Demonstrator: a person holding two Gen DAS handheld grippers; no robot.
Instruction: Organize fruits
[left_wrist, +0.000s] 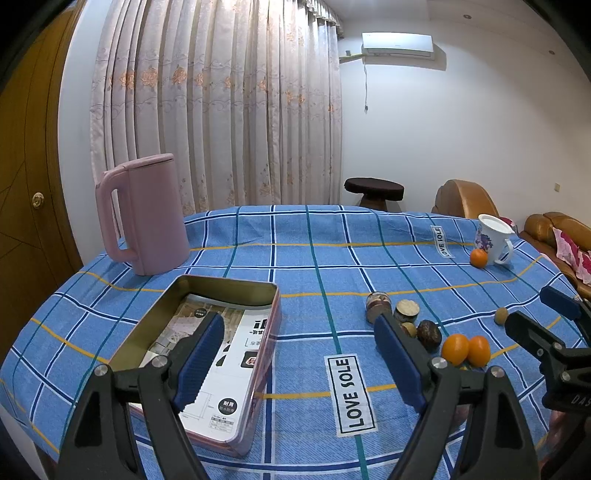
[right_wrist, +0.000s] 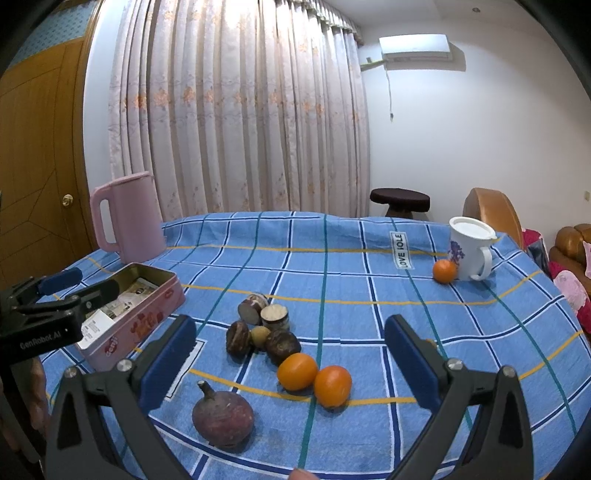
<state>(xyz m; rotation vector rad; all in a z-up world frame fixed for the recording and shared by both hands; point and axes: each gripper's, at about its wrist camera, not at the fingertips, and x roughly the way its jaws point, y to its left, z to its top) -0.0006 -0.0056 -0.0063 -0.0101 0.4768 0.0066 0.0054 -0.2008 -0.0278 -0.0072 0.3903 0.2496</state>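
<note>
Fruits sit loose on the counter (right_wrist: 369, 280): two oranges (right_wrist: 314, 378) touching at center of the right view, dark round fruits (right_wrist: 282, 345) clustered just above them, a purple fruit (right_wrist: 222, 419) at lower center, another orange (right_wrist: 444, 271) against the mug (right_wrist: 471, 249) at right. Pink tin (left_wrist: 207, 354) lies open at lower left of the left view, pink kettle (left_wrist: 146, 214) behind it. My left tongs (left_wrist: 299, 363) are released, holding nothing; my right tongs (right_wrist: 291, 363) likewise, spread over the oranges.
</note>
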